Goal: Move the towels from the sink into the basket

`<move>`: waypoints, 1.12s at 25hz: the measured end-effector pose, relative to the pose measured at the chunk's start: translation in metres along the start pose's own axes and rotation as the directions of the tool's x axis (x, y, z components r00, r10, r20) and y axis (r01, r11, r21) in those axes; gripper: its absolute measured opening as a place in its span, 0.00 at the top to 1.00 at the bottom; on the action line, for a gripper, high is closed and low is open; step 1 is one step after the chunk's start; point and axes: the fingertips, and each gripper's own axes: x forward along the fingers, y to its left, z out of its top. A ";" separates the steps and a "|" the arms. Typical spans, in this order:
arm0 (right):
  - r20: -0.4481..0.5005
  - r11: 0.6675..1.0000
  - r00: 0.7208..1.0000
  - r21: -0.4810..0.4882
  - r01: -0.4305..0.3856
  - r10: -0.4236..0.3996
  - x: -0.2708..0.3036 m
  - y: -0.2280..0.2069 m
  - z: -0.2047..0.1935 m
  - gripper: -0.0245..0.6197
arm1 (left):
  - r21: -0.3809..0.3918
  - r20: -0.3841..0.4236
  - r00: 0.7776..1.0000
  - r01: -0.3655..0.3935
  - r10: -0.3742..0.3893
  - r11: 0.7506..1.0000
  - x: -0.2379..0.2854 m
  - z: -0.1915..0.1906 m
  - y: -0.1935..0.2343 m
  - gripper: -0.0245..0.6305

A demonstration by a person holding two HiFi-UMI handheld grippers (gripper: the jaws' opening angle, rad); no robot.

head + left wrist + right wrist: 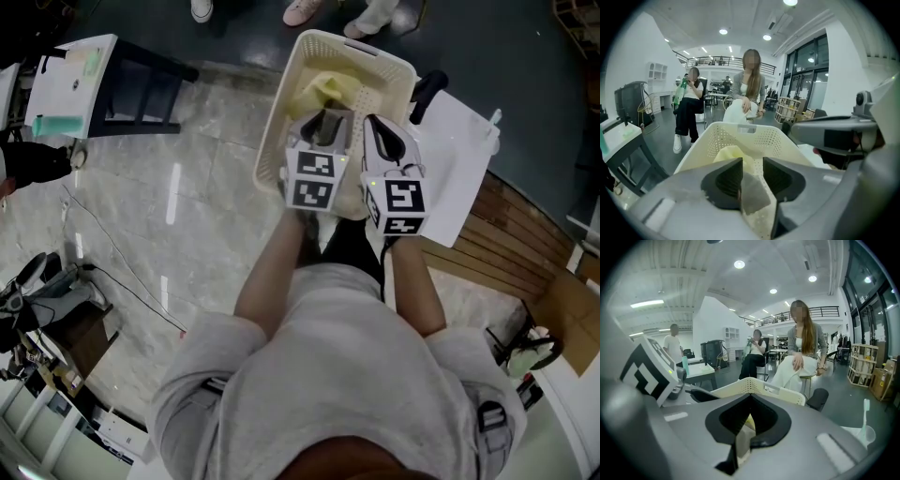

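**A:** While the left gripper [752, 161] and right gripper [750, 397] hang over the basket [281, 112], what print shows?

**B:** Black square markers on each cube [314, 178].

**A:** Grips?

**B:** Left jaws stand apart around a fold of the pale towel [752, 192]. Right jaws are pinched on it. A yellow towel [328, 89] lies in the basket.

**A:** Surroundings?

**B:** Pale marbled floor [187, 216], a bright hall, seated people [689, 108].

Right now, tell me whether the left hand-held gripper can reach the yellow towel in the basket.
Probably yes: left hand-held gripper is open over the basket, yellow towel just ahead; only a pale cloth between its jaws intrudes.
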 end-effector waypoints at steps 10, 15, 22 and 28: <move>0.046 0.993 0.992 0.006 0.117 -0.117 -0.039 0.026 0.011 0.95 | 0.087 0.111 0.992 0.042 -0.052 0.995 -0.058 0.014 -0.011 0.93; 0.066 0.993 0.991 -0.017 0.117 -0.116 -0.069 0.038 0.008 0.95 | 0.087 0.156 0.987 0.025 -0.038 0.996 -0.084 0.008 -0.030 0.93; 0.148 0.996 0.986 -0.036 0.085 -0.079 -0.134 0.043 0.002 0.95 | 0.071 0.279 0.960 -0.048 0.026 0.996 -0.135 0.003 -0.079 0.93; 0.239 0.997 0.969 -0.044 0.068 -0.056 -0.214 0.042 -0.006 0.95 | 0.071 0.353 0.935 -0.074 0.044 0.995 -0.185 -0.013 -0.144 0.93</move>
